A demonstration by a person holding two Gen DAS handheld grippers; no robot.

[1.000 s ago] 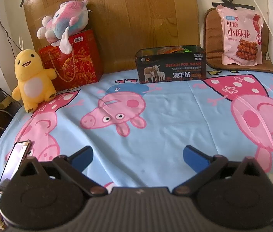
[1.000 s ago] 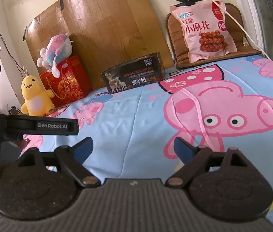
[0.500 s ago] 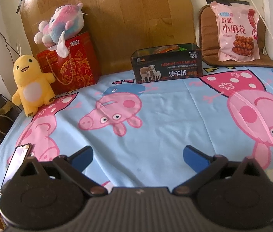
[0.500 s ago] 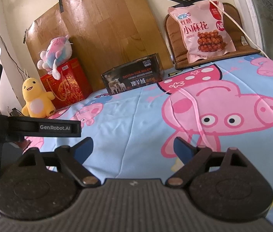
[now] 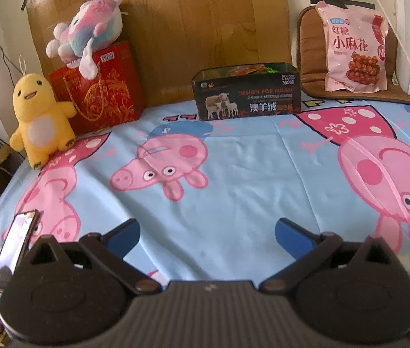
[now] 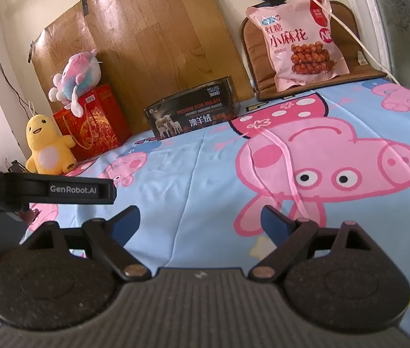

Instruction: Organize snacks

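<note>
Since nothing is being carried, the left gripper and right gripper hover spread over the bedsheet, well short of the snack-filled box; right of that box, a pink snack bag leans on a brown cushion.

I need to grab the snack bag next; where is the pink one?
The pink snack bag leans upright on the brown seat cushion at the bed's far right, right of the black cardboard box, in both views.
</note>
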